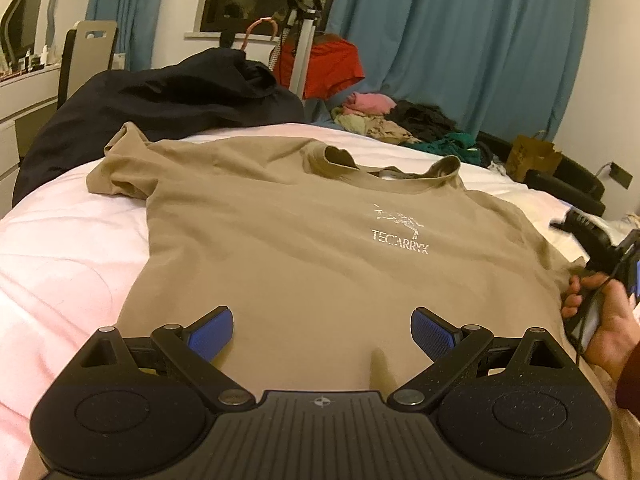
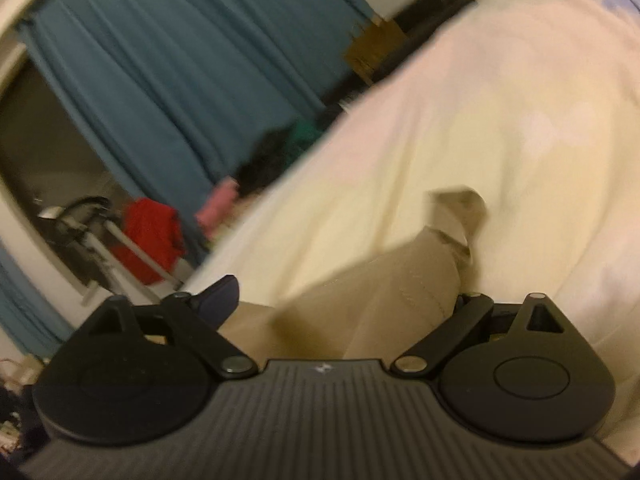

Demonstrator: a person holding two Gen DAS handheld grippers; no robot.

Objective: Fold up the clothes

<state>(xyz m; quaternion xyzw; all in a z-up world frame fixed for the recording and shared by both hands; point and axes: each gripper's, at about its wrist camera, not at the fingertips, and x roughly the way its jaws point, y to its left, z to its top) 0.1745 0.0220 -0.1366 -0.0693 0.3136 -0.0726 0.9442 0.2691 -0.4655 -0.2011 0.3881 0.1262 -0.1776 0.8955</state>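
**Tan T-shirt spread on the pale bed**

A pale pink-white bed sheet covers the bed, with teal curtains behind, a dark navy garment heap at the far edge and a red cloth hanging on a stand. The tan cotton T-shirt with a white chest logo lies flat, front up, collar away. The left gripper hangs above the shirt's lower part, blue pads spread wide, gripping nothing. Only the left view shows the right hand at the shirt's side. The blurred, tilted right view shows the right gripper spread apart with tan fabric lying between its fingers.
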